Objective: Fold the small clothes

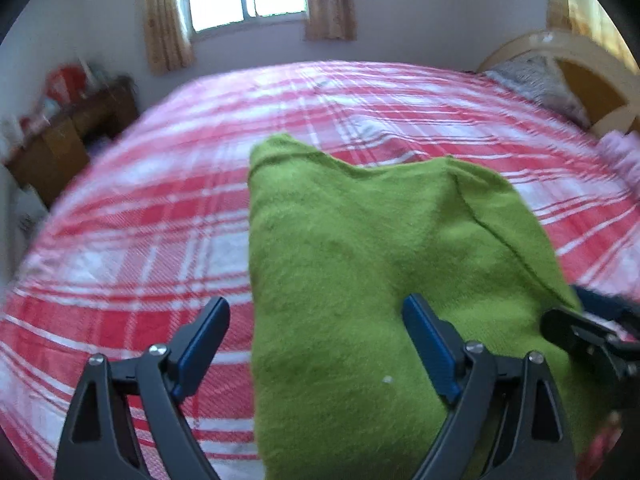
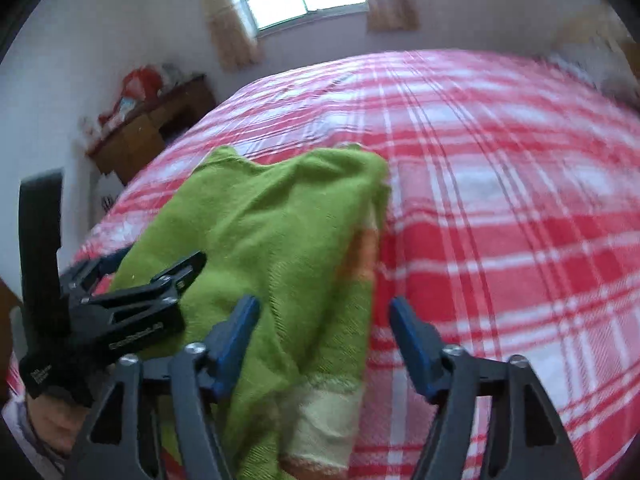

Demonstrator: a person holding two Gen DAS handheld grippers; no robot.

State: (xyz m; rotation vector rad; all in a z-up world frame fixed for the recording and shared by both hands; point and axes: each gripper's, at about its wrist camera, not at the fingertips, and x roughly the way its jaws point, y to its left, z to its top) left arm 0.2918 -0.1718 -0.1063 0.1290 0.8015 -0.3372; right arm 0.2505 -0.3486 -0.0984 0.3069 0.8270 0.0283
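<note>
A green knitted garment (image 1: pixel 360 260) lies folded lengthwise on the red-and-white checked bed sheet (image 1: pixel 140 220). My left gripper (image 1: pixel 316 312) is open, its blue pads straddling the garment's left edge just above the cloth. In the right wrist view the garment (image 2: pixel 272 220) shows cream and orange stripes (image 2: pixel 328 420) along its right edge. There my right gripper (image 2: pixel 325 308) is open, with that striped edge lying between its fingers and nothing pressed. The right gripper's body (image 1: pixel 592 332) shows at the garment's right side, and the left gripper's body (image 2: pixel 132 300) rests over its left side.
The checked sheet (image 2: pixel 520 220) stretches wide to the right and far side. A wooden desk (image 1: pixel 68 136) with red items stands by the wall at left. A headboard (image 1: pixel 580 80) and grey pillow (image 1: pixel 536 80) are at the far right. A hand (image 2: pixel 52 428) holds the left gripper.
</note>
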